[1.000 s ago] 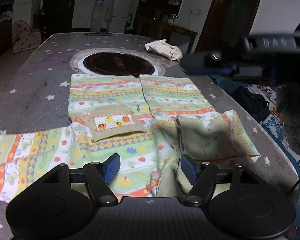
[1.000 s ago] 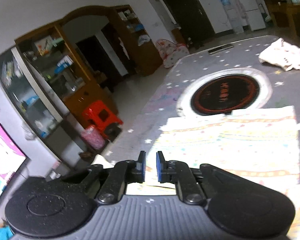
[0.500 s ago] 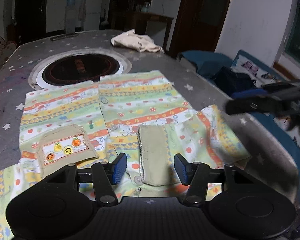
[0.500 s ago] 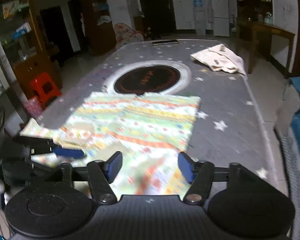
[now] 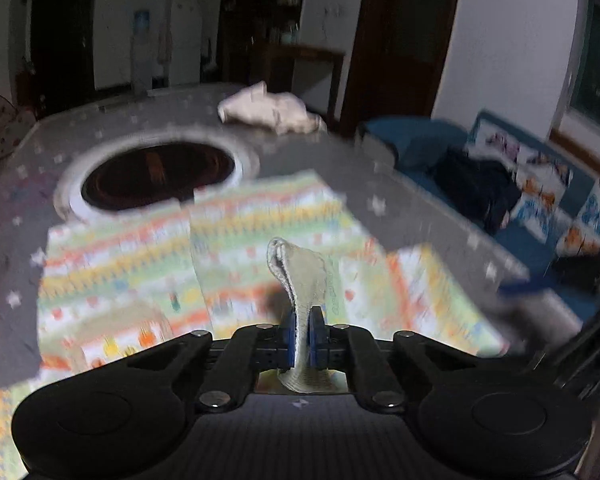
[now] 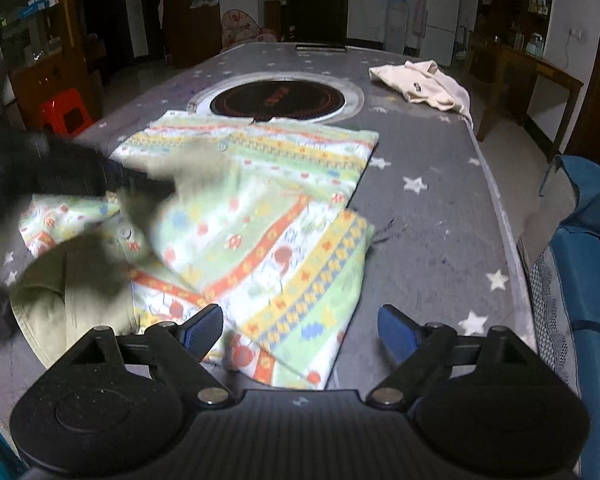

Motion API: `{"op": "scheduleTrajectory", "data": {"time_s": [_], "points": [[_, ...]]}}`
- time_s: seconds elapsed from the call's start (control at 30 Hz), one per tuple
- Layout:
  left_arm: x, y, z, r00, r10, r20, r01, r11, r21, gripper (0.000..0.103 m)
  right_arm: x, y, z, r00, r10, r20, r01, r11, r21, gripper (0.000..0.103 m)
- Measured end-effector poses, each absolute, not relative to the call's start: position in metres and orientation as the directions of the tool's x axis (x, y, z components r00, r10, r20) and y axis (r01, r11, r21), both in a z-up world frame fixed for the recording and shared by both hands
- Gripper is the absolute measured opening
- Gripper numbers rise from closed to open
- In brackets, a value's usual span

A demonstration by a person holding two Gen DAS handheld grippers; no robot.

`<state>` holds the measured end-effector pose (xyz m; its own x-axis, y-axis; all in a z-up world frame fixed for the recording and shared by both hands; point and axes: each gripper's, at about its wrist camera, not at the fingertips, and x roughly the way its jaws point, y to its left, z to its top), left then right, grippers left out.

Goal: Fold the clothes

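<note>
A striped, fruit-patterned shirt lies spread on the grey star-print table. My left gripper is shut on the shirt's olive cuff, which stands up between the blue pads. In the right wrist view, which is blurred on that side, the left gripper is a dark smear at the shirt's left side. My right gripper hovers over the shirt's near folded edge. Its jaws are opening wide and the cloth lies below them, untouched by the pads.
A cream garment lies crumpled at the table's far right. A round black hotplate is set into the table beyond the shirt. A blue sofa runs along the right edge, and a red stool stands to the left.
The left jaws have shut on the olive cuff and raised it off the shirt. The right gripper has swung from facing the room round to the shirt, and its jaws have spread wide.
</note>
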<state>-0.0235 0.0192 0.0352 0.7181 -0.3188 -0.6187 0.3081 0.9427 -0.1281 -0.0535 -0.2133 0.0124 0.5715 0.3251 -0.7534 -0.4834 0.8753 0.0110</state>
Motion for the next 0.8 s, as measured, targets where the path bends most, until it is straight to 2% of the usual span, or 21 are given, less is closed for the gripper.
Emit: {"op": "scheduleTrajectory", "data": {"time_s": [0.23, 0.37, 0.53, 0.8], "points": [[-0.029, 0.027, 0.087, 0.773, -0.362, -0.521, 0.328, 0.931, -0.16, 0.007, -0.052, -0.206, 0.0, 0.58, 0.307, -0.754, -0.462, 0.887, 0.006, 0.088], [-0.031, 0.034, 0.099, 0.773, -0.372, -0.515, 0.324, 0.928, -0.184, 0.007, -0.057, -0.199, -0.002, 0.626, 0.242, -0.742, -0.461, 0.882, -0.101, 0.088], [-0.034, 0.052, 0.094, 0.754, -0.336, -0.565, 0.27, 0.942, -0.2, 0.007, -0.063, -0.2, 0.0, 0.659, 0.184, -0.73, -0.454, 0.87, -0.191, 0.088], [-0.041, 0.076, 0.044, 0.667, -0.236, -0.707, 0.157, 0.972, -0.177, 0.007, -0.069, -0.204, 0.005, 0.618, 0.207, -0.758, -0.52, 0.831, -0.197, 0.088]]}}
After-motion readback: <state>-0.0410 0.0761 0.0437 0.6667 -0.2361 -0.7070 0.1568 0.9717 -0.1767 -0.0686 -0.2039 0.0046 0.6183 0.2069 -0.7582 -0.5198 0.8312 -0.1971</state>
